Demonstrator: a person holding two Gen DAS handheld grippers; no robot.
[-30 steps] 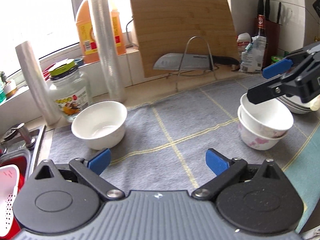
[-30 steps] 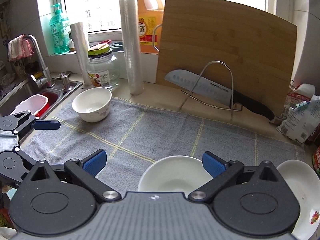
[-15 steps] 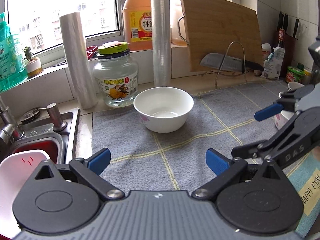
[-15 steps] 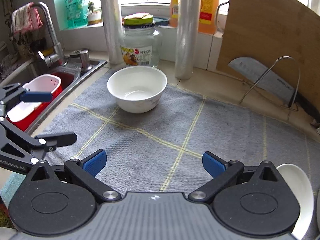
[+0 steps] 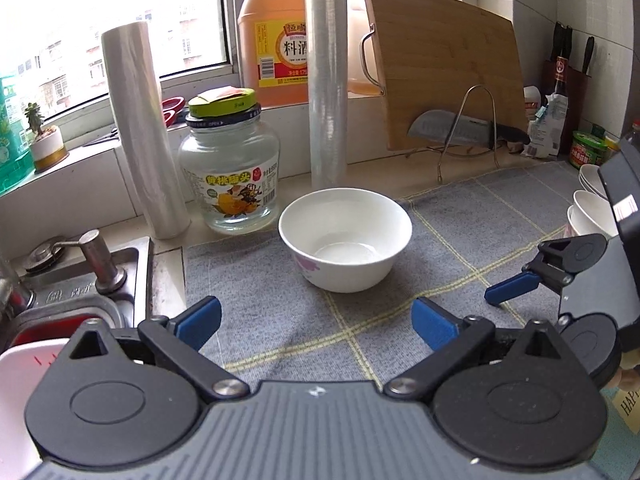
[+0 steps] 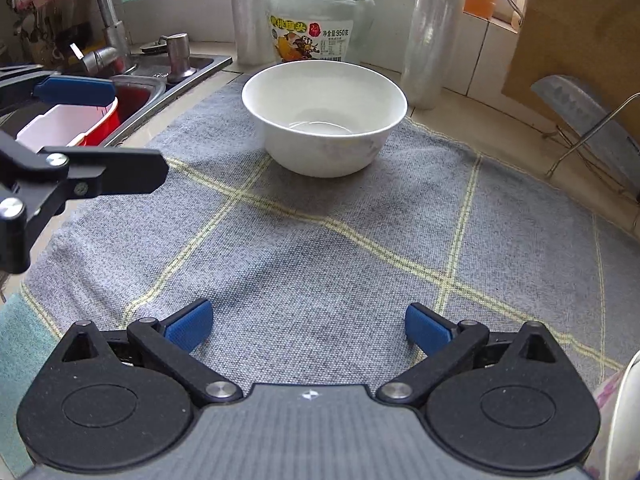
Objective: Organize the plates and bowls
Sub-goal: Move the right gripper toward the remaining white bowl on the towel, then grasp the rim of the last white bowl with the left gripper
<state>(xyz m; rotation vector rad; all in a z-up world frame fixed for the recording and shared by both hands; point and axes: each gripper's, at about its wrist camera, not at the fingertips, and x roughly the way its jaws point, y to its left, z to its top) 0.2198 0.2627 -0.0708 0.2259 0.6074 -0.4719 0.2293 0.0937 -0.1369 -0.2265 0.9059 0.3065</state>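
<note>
A white bowl (image 5: pixel 346 238) with a pink flower mark stands alone on the grey mat (image 5: pixel 460 220), in front of the glass jar; it also shows in the right wrist view (image 6: pixel 324 116). My left gripper (image 5: pixel 316 322) is open and empty, a short way before the bowl. My right gripper (image 6: pixel 308 326) is open and empty, further back on the mat, pointing at the bowl. Two stacked white bowls (image 5: pixel 590 214) and stacked plates (image 5: pixel 592 176) sit at the mat's right end. A bowl's rim (image 6: pixel 620 408) shows at the right wrist view's lower right.
A glass jar (image 5: pixel 230 172), two cling-film rolls (image 5: pixel 326 80), an oil jug (image 5: pixel 276 36) and a cutting board (image 5: pixel 444 68) with a knife (image 5: pixel 460 132) on a wire rack line the back. The sink (image 5: pixel 80 280) with a red-and-white basin (image 6: pixel 68 124) lies left.
Both grippers have swung left from the stacked bowls toward the lone bowl, which now looks nearer and more central. Both stayed open and empty.
</note>
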